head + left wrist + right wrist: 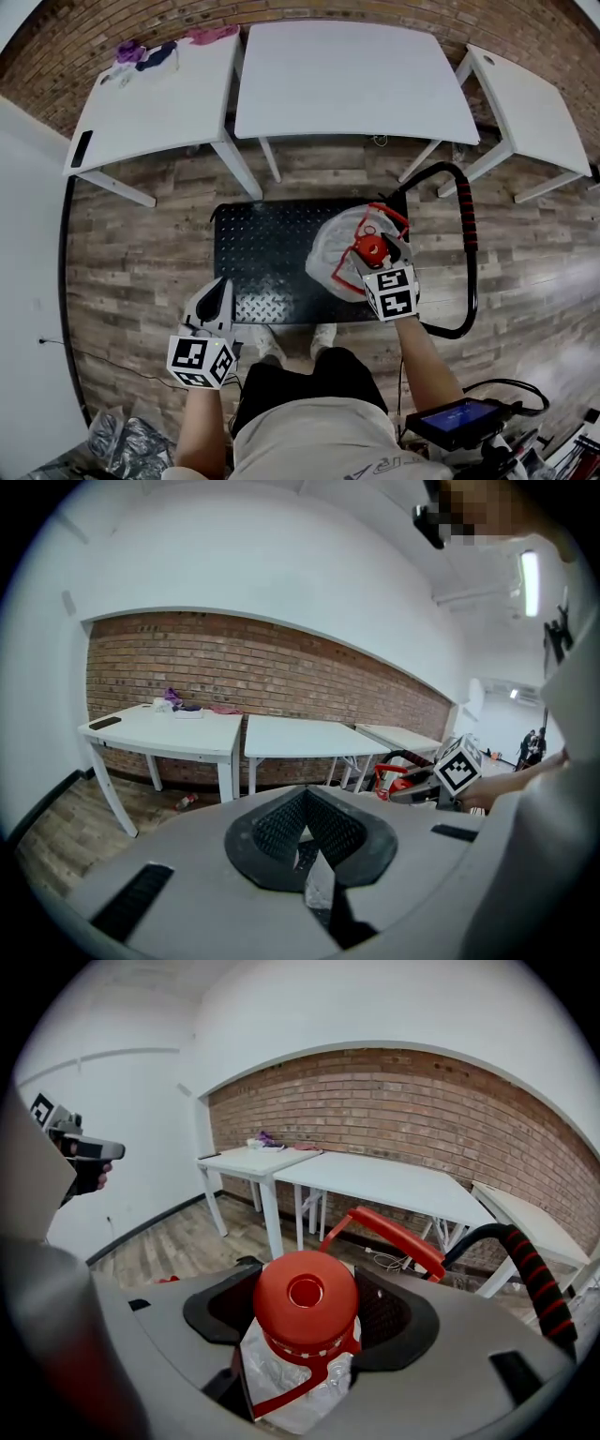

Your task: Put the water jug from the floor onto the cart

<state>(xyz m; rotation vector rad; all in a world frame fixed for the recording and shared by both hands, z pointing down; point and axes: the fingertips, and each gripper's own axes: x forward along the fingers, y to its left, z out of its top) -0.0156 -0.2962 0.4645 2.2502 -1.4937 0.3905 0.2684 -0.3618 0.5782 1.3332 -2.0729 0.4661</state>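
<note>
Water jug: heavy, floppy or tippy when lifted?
Probably light: the water jug looks clear, crinkled, seemingly empty. Its thin walls likely flex; the neck under the red cap seems stiffer. If empty, a nudge could tip it.

In the head view the right hand-held gripper [373, 251] covers the near side of the water jug [330, 251]. The jug in turn hides the part of the cart [253, 253] deck beneath it. In the right gripper view the gripper's own body cuts off the jug below its shoulder, and the red cap [305, 1297] hides where the pads [220, 1309] meet the neck. Far beyond the left hand-held gripper [221, 289], the purple and pink bits [141, 53] on the desk [159, 112] are too small to tell. Behind that gripper, crumpled plastic [127, 441] runs off the bottom edge. Behind and to the right of the right one, a tangle of gear [525, 450] runs off the corner.
</note>
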